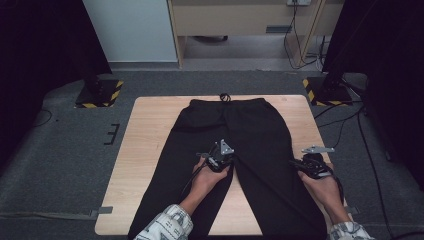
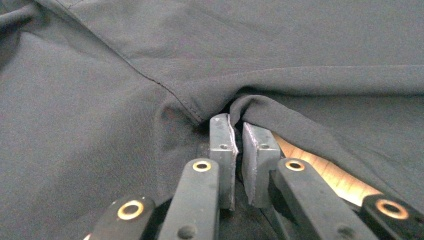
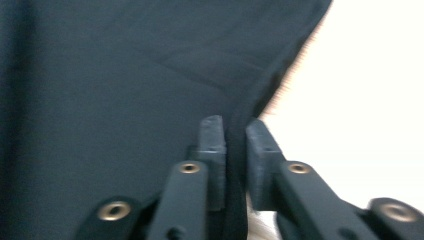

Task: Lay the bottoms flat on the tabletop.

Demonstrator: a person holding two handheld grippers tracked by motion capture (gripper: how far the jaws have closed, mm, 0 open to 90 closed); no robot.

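Grey carpet [image 1: 60, 140] surrounds the wooden table [image 1: 145, 150]; beyond the grippers stand a wooden desk [image 1: 240, 20] and a pale wall [image 1: 130, 30].

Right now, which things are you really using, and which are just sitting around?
Using:
black trousers, laid flat
left gripper, pinching the crotch fold
right gripper, pinching the outer leg edge
wooden table, under the trousers

Just sitting around:
striped stand feet on the floor
cables
cabinet at the back

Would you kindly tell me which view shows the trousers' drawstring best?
The high view: the drawstring loops at the waistband's far edge on the table. The two gripper views give close cloth of the trousers by the jaws, no waistband.
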